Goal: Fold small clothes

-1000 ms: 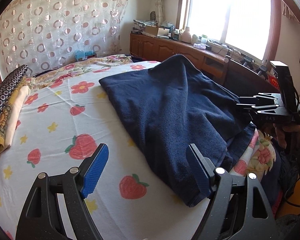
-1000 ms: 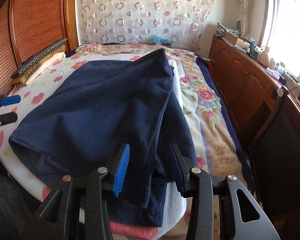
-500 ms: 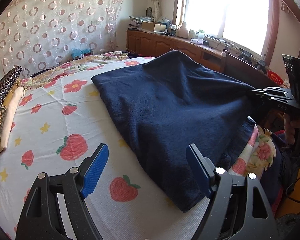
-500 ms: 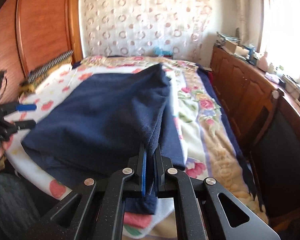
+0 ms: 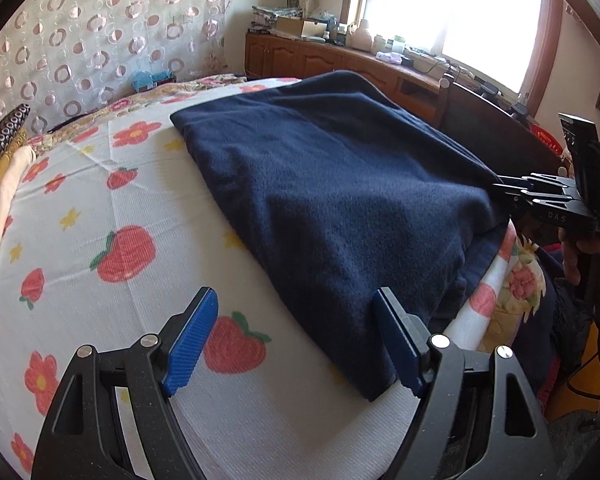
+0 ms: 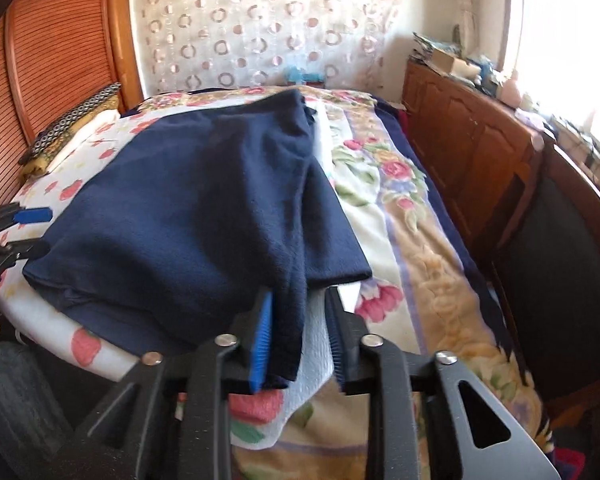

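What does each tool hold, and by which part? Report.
Nothing is clamped. The left tool stands open and empty; the right tool is open astride the near edge of the navy cloth.

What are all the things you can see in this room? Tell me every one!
Navy cloth: one, dark blue, spread on the bed, its near edge between the right tongs.
Strawberry sheet: one, white with red fruit and flowers, under the cloth.
Floral blanket: one, cream with pink flowers, on the bed's window side.
Folded fabrics: a small stack, black-patterned, yellow and cream, at the bed's far edge.
Curtain: one, sheer with rings, behind the bed.
Cabinet: one, brown wood, under the window, cluttered on top.
Chair: one, dark, beside the bed.
Left tongs: one, black with blue pads, open over the sheet.
Right tongs: one, black with blue pads, jaws apart around the cloth's edge.
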Available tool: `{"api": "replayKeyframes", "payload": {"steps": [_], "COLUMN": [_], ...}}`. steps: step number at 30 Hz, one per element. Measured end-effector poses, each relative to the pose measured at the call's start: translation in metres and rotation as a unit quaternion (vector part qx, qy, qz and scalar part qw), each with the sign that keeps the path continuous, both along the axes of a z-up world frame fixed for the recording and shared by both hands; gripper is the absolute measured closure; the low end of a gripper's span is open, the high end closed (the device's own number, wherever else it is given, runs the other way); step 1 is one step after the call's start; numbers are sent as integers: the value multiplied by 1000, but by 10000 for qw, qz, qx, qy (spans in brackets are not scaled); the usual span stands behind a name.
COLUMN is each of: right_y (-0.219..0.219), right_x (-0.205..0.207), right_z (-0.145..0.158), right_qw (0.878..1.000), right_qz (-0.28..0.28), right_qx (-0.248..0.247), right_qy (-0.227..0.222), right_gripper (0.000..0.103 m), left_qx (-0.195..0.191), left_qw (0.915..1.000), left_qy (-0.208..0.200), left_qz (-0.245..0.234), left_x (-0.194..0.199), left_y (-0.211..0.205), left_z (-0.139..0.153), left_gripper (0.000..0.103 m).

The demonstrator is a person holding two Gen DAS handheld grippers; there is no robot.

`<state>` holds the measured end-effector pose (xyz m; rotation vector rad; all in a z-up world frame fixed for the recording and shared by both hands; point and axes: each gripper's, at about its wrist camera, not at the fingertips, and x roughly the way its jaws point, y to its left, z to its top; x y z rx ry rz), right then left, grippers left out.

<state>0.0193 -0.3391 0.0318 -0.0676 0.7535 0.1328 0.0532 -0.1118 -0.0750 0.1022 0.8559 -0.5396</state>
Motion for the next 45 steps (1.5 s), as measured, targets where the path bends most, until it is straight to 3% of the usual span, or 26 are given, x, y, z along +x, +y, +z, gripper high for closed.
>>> {"api": "replayKeyframes", "payload": {"steps": [4,7,15,17,20,23,29,30,32,34,45], "right_y": [2,3,-2,-2,-6,-7,-10,-11,-11,-9,-8], "right_x": [3,3,0,0,2,-1,-9,-11,-15,-19,-28], "right_z": [-6,-5,-11,-12,-13,-16,-20,-19,-16,-12,6], "right_qw": [9997,9996,9992,9989,9978,9968,9955,9952,9946,9941,9902], "right_qz": [-27,7,288,356,497,571,437,429,424,426,410], "right_qx": [209,245,270,282,423,566,829,860,906,919,965], "right_qy": [134,145,116,89,86,32,-168,-204,-284,-379,-919], "right_gripper": [66,65,66,73,89,93,95,95,96,96,96], "left_qx": [-37,-41,-223,-262,-275,-261,-165,-170,-116,-75,-355], "left_qw": [9999,9999,9993,9989,9985,9985,9985,9984,9986,9989,9980], "left_qy": [125,131,160,207,243,240,225,228,184,79,-469], "left_qz": [-42,-65,-255,-318,-404,-420,-463,-494,-475,-462,-244], "left_x": [-2,-3,-13,-14,-17,-19,-20,-20,-19,-21,-16], "left_y": [1,-1,-2,-2,-5,-7,-10,-10,-11,-11,0], "left_z": [-3,-5,-4,-3,-3,-2,-1,-2,-1,2,41], "left_gripper": [23,29,60,69,72,72,72,75,91,94,96]}}
